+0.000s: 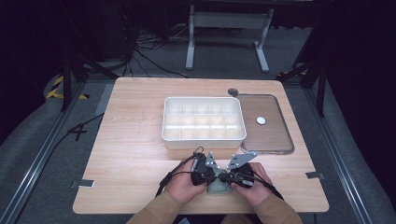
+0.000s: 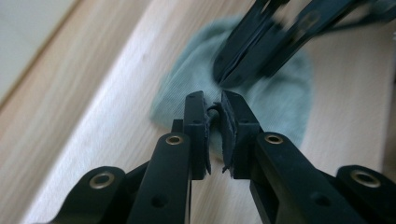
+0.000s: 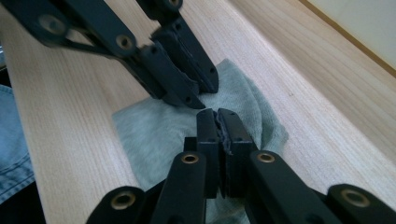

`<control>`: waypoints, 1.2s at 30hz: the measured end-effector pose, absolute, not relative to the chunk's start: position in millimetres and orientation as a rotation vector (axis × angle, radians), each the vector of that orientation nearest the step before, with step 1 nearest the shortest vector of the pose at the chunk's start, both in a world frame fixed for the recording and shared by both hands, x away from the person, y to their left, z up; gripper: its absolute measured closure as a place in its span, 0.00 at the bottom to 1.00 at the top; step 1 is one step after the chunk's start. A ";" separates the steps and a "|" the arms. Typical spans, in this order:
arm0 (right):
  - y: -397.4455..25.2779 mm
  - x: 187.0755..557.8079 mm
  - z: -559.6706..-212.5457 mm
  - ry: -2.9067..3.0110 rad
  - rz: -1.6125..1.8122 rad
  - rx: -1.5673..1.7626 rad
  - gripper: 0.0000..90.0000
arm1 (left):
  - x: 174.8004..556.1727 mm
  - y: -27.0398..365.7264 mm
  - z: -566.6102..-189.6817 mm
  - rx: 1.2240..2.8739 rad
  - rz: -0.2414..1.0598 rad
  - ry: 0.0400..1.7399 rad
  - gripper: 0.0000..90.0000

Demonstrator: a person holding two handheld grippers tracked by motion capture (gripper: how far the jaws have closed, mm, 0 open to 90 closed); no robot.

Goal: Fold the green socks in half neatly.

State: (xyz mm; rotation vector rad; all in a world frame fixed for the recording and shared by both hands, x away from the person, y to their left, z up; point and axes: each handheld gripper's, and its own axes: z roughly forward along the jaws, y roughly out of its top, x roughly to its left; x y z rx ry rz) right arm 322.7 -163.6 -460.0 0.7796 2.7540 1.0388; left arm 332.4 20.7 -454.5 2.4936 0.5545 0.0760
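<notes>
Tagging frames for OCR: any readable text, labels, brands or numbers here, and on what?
None readable. The grey-green cloth, white divided tray, clear lid, wooden table and both grippers, left gripper and right gripper, carry no legible lettering.

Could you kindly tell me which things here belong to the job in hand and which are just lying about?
In use:
small grey-green cloth
left hand-held gripper
right hand-held gripper

Lying about:
white plastic compartment box
clear flat lid
</notes>
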 end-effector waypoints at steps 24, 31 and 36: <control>-169.4 314.4 -453.3 2.806 0.946 0.816 0.97 | 330.3 46.4 -437.3 2.418 0.073 0.618 0.86; -169.8 315.4 -454.3 2.823 0.951 0.787 0.98 | 331.2 45.9 -449.7 2.473 0.022 0.614 0.86; -171.6 318.0 -456.8 2.837 0.990 0.764 0.99 | 329.9 44.0 -452.6 2.489 0.018 0.580 0.89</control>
